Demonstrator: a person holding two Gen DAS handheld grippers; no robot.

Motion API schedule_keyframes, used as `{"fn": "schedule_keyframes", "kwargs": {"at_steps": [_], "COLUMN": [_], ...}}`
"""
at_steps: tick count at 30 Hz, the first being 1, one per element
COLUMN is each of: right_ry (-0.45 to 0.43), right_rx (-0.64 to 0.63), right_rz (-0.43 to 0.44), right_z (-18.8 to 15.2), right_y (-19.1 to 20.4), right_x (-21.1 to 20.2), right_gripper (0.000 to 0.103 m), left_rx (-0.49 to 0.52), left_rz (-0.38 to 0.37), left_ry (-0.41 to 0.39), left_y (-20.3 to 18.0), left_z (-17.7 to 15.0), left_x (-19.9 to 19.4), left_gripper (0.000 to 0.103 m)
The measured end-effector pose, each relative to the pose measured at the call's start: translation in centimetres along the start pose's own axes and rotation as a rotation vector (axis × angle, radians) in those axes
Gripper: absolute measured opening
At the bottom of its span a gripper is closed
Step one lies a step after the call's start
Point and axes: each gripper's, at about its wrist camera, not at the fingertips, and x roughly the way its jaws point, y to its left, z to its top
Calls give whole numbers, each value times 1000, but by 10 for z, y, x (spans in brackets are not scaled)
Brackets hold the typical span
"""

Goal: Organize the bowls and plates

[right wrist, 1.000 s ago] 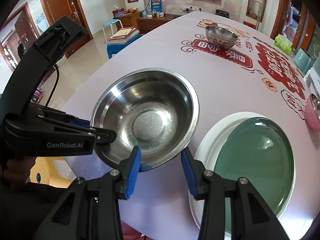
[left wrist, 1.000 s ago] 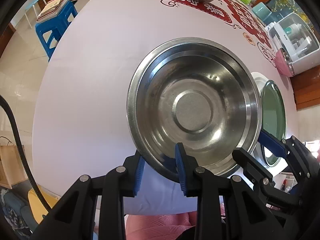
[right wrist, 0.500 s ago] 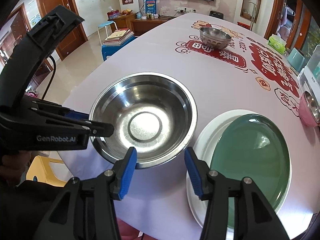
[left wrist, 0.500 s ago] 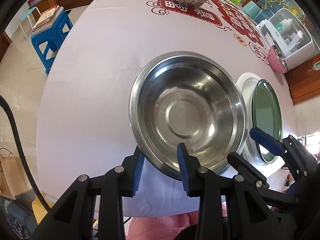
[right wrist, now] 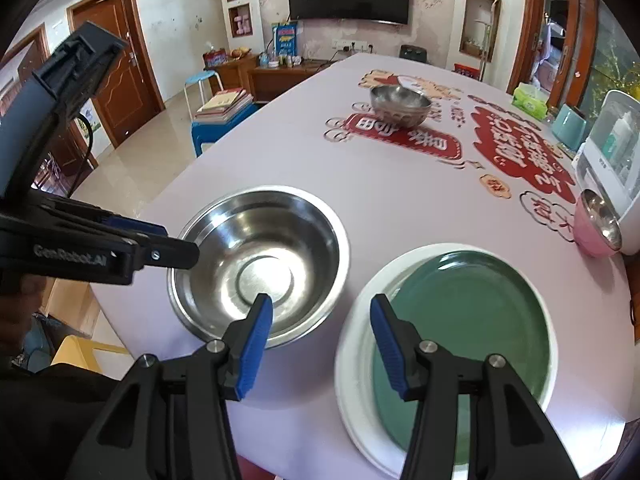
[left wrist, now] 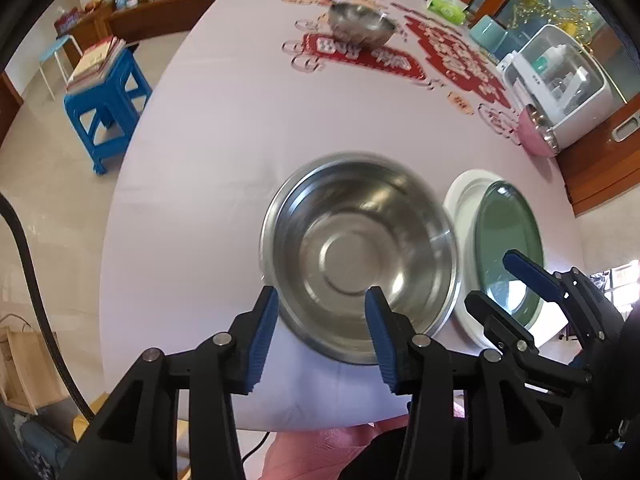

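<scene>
A large steel bowl (left wrist: 360,256) (right wrist: 260,264) stands on the pale tablecloth near the table's front edge. My left gripper (left wrist: 320,320) hovers just above its near rim with its jaws opening. The rim shows between the blue pads, but neither pad presses on it. My right gripper (right wrist: 320,316) is open and holds nothing, over the cloth between the bowl and a green plate (right wrist: 468,320). The green plate lies on a white plate (right wrist: 352,360) to the bowl's right. A small steel bowl (right wrist: 400,106) sits far back, and a pink bowl (right wrist: 592,228) at the right.
A white countertop appliance (right wrist: 616,160) stands at the right edge behind the pink bowl, with a green tissue pack (right wrist: 530,100) further back. A blue stool (left wrist: 108,92) with books stands on the floor to the left. The table's rounded edge runs just below both grippers.
The left jaws widened and came off the big bowl's rim. Both grippers rose and drew back, so the bowl looks smaller. The right jaws also widened a little.
</scene>
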Motion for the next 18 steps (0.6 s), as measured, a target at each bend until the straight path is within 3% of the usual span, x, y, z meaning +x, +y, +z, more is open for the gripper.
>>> {"fn": "schedule_keyframes", "kwargs": {"at_steps": [11,18], "right_ry": [-70,-99], "right_rx": [45,106], "right_rz": [-29,-67], "right_z": [-5,-18], "right_y": [-65,-125], "right_x": [-33,-55], "right_gripper": [52,60], "left_rx": [36,63], "left_rz": [0,-24], "left_ry": [-83,-105], "left_y": [-71,-131], "left_z": [28,39], "left_x": [-31,-36], "left_gripper": [56,65]}}
